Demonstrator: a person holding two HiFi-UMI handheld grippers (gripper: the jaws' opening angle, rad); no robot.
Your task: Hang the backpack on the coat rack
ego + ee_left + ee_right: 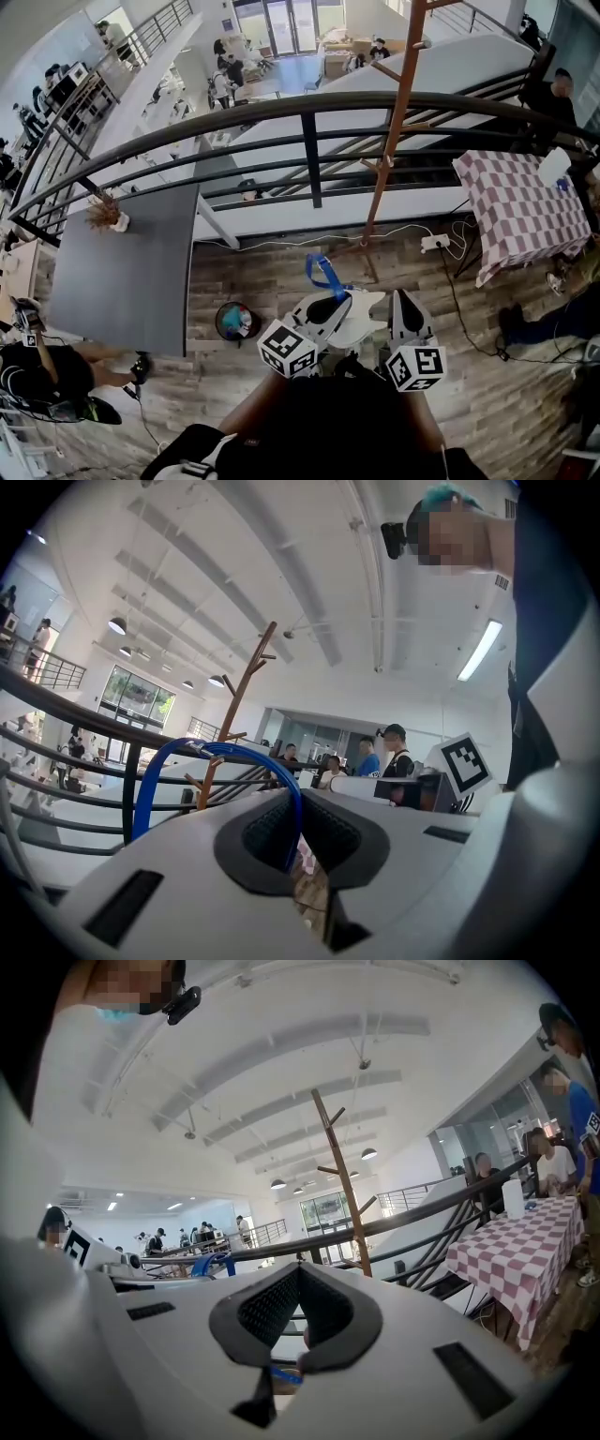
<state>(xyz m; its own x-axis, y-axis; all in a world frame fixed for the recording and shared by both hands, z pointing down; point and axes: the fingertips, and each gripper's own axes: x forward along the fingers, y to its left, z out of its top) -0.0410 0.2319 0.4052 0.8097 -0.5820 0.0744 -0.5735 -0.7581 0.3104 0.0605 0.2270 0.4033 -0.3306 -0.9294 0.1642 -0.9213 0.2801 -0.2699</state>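
A blue strap loop (pixel 323 274) of the backpack rises from my left gripper (pixel 336 302), whose jaws are shut on it. In the left gripper view the strap (pixel 187 757) arches up and runs down between the dark pads (pixel 267 832). My right gripper (pixel 403 302) is beside it with its jaws shut. A bit of blue shows under its pads (pixel 328 1316); I cannot tell if it is pinched. The backpack's body is hidden below the grippers. The brown wooden coat rack (pixel 394 122) stands ahead, just before the railing, and shows in both gripper views (pixel 246 682) (pixel 342 1180).
A dark curved railing (pixel 309 141) runs behind the rack, with a drop to a lower floor beyond. A grey table (pixel 131 262) with a small plant (pixel 106 214) is at the left, a checkered table (pixel 520 211) at the right. A round bin (pixel 236 322) and a power strip (pixel 434 243) are on the floor.
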